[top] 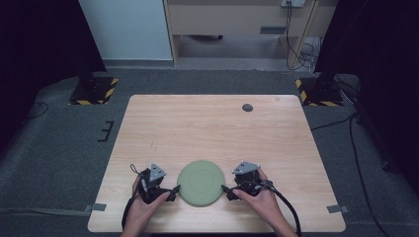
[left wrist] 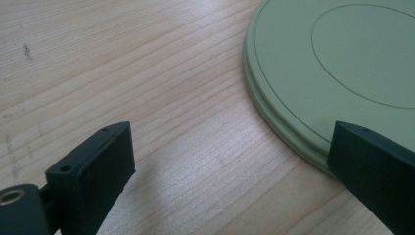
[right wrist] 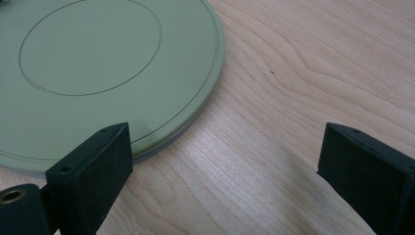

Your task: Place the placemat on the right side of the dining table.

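Note:
A flat round pale-green plate [top: 200,182] lies on the wooden table near its front edge, between my two grippers. My left gripper [top: 173,192] sits just left of the plate, open, with nothing between its jaws. In the left gripper view the plate [left wrist: 337,58] fills the upper right and one jaw overlaps its rim. My right gripper [top: 226,191] rests just right of the plate, also open and holding nothing. In the right gripper view the plate [right wrist: 98,73] lies at the upper left, its rim behind the left jaw.
The light wooden table [top: 212,128] stretches bare behind the plate, with a small dark round inset [top: 247,107] near its far edge. Grey carpet surrounds the table, with stand bases [top: 94,89] and cables [top: 356,148] at the sides.

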A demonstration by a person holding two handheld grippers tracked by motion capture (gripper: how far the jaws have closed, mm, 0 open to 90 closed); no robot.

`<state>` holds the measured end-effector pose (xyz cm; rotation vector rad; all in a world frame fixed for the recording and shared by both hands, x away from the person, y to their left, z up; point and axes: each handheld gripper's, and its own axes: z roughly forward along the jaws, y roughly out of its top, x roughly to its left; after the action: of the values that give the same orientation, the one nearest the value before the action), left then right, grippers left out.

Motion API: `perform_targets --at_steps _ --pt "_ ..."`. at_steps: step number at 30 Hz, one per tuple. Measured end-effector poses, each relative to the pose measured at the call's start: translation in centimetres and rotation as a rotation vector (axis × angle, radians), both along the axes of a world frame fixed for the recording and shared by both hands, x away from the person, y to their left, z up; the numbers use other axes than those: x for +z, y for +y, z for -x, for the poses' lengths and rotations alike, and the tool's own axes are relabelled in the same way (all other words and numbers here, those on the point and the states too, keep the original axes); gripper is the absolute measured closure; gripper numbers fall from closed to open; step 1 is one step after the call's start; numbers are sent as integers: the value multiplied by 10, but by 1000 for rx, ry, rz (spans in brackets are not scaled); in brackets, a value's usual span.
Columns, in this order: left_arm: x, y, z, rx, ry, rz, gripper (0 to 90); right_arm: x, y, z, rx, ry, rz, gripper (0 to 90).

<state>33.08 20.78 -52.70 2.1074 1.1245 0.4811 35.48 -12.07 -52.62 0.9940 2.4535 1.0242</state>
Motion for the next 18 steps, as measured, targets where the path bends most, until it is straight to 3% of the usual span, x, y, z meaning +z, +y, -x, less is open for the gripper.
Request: perform_targets --at_steps 12,18 --pt "0 -4 -4 13 -12 -9 28 -1 -3 -4 -23 0 2 37" --pt "1 -6 -1 11 -14 -9 43 0 -2 -1 -13 0 9 66"
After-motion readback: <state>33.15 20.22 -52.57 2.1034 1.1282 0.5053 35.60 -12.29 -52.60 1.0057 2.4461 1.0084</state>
